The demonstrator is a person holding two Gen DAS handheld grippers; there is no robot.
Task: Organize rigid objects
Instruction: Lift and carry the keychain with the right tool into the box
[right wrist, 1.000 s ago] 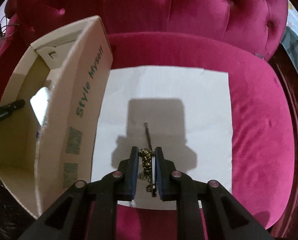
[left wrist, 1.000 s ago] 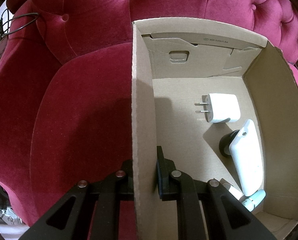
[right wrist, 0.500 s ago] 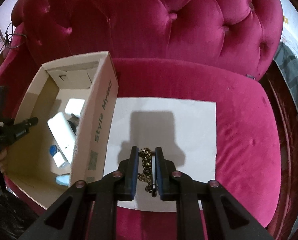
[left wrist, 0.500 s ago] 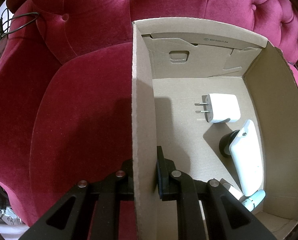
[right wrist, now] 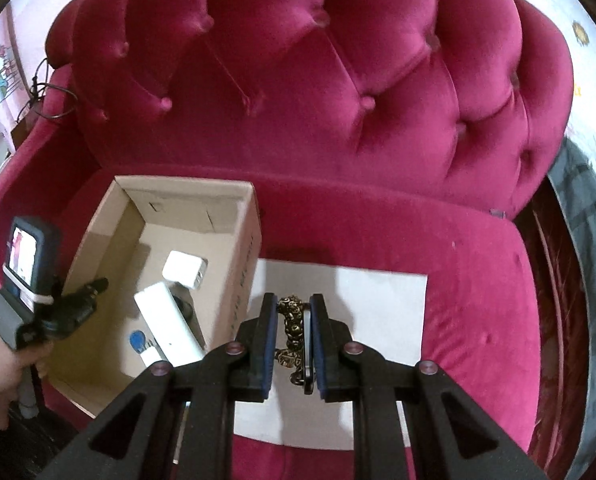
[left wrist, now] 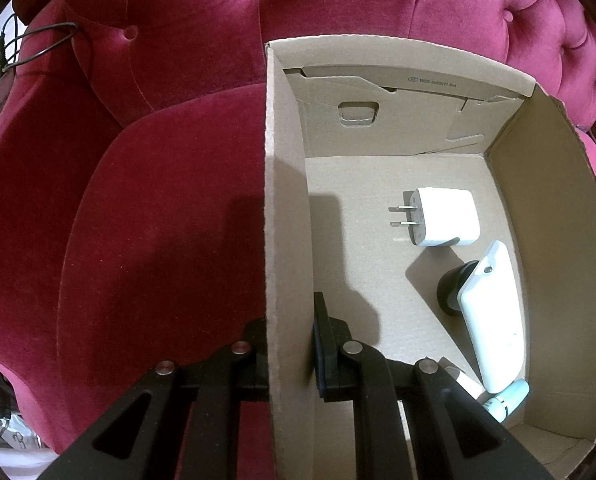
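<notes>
On a crimson tufted sofa (right wrist: 378, 92), the left claw (left wrist: 289, 344) is clamped on the side wall of a cardboard box (right wrist: 239, 280) holding a white charger (left wrist: 446, 222) and power bank (left wrist: 492, 316); the right claw (right wrist: 291, 330), pinching a brass keychain (right wrist: 291, 320) over white paper (right wrist: 382, 296), could lose its dangling end or snag it on the box rim

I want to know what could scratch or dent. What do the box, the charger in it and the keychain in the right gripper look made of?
Box: plain corrugated cardboard, matte; fluting shows along the cut edge. Charger: smooth white plastic with bare metal prongs. Keychain: looks like brass-toned metal, knobbly and slightly shiny, but that is uncertain.
</notes>
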